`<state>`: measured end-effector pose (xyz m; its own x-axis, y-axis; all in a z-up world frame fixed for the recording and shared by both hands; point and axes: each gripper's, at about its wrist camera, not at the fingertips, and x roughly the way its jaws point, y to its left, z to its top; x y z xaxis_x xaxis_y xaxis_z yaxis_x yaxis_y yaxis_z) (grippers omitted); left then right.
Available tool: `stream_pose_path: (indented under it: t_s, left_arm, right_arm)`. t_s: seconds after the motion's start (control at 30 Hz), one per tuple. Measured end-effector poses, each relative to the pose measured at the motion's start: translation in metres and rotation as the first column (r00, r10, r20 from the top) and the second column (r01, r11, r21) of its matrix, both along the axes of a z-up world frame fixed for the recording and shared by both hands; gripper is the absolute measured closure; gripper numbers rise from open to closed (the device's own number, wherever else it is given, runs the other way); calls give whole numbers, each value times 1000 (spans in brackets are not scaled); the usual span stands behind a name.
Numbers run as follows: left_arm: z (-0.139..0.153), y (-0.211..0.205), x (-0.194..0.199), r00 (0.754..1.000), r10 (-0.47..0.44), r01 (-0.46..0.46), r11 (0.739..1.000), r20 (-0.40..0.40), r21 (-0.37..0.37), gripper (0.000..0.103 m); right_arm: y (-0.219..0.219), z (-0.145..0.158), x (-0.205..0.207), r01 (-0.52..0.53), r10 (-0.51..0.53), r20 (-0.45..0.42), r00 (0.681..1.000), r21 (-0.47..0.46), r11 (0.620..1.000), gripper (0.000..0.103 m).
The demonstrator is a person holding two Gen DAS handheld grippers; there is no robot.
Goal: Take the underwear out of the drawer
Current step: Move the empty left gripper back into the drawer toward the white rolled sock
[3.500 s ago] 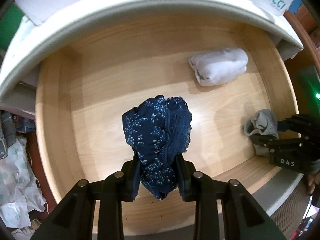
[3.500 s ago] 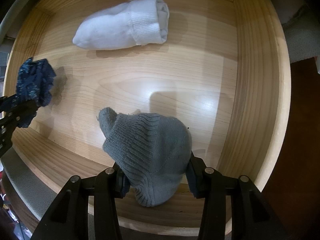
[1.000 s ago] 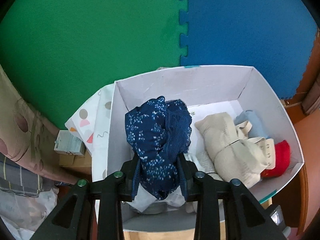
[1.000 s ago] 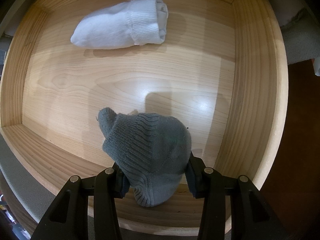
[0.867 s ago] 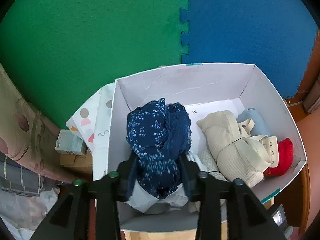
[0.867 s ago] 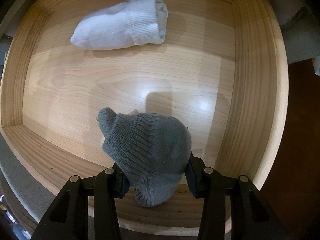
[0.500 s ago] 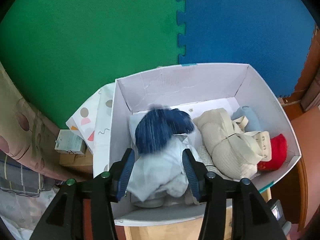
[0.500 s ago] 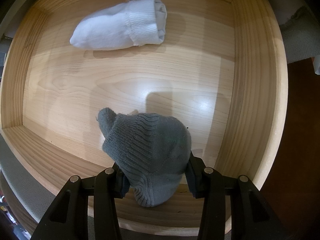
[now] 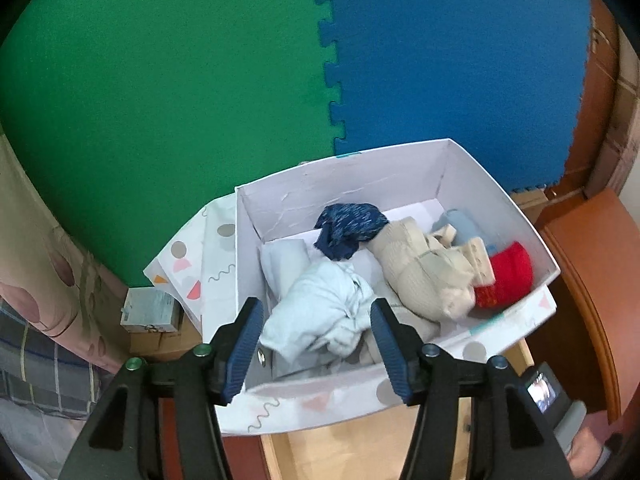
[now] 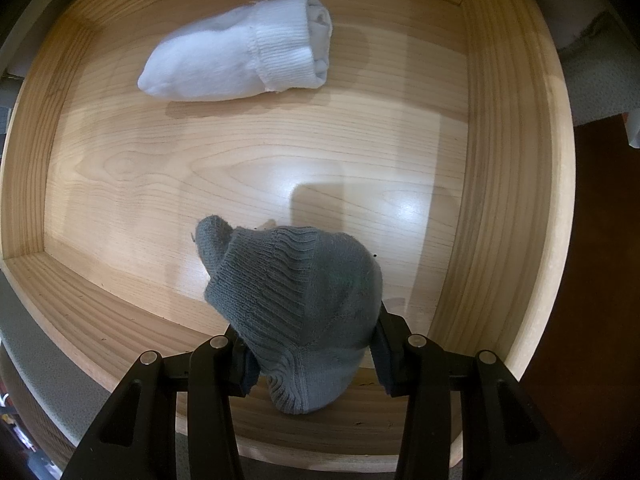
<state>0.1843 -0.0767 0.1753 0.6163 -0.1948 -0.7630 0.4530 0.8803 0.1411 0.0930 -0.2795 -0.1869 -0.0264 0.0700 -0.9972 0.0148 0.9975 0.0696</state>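
While the left tool (image 9: 316, 344) gapes empty, the right tool (image 10: 312, 356) clamps a grey sock (image 10: 296, 304).

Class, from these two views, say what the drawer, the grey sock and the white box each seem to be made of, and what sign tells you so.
Drawer: pale wood or wood veneer, smooth with a slight sheen; grain lines and glare show.
Grey sock: soft ribbed knit, matte; the right gripper is shut on it.
White box: probably thin cardboard, matte; creased walls and folded corners.
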Motion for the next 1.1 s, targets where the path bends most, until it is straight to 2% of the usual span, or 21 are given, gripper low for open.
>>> stream_pose_path:
  t_s: [0.1,0.27,0.33,0.5,0.63,0.77,0.9,1.1]
  left_arm:
    - [3,1,-16,999,-41,41,999,12,2,46]
    - [-11,-4,-47,989,-143,140,987,33,75,45]
    - [-27,-8,-60,983,-182,177,976,27,126,45]
    - [-69,-10,-80,971,-237,240,957,-35,166,45]
    - [-102,-12,-92,960,-266,277,947,-87,161,45]
    - [-131,-17,-101,951,-294,307,936,-99,172,45]
    - [-153,-22,-102,939,-320,337,929,-126,152,45]
    - [-186,-39,-103,916,-370,395,898,-152,195,45]
  right_arm:
    - [0,0,0,0,0,0,1000,-1,1000,62]
    - [0,1,2,1,-1,0,1000,-2,1000,63]
    - [-1,1,2,2,-2,1,1000,-1,1000,63]
    - [1,2,4,4,-4,2,1000,-2,1000,63]
    - [1,2,5,4,-4,1,1000,-5,1000,63]
    - [3,1,4,4,-4,1,1000,-5,1000,63]
    - [3,2,5,5,-5,2,1000,-4,1000,63]
    - [4,2,4,6,-6,3,1000,-3,1000,63]
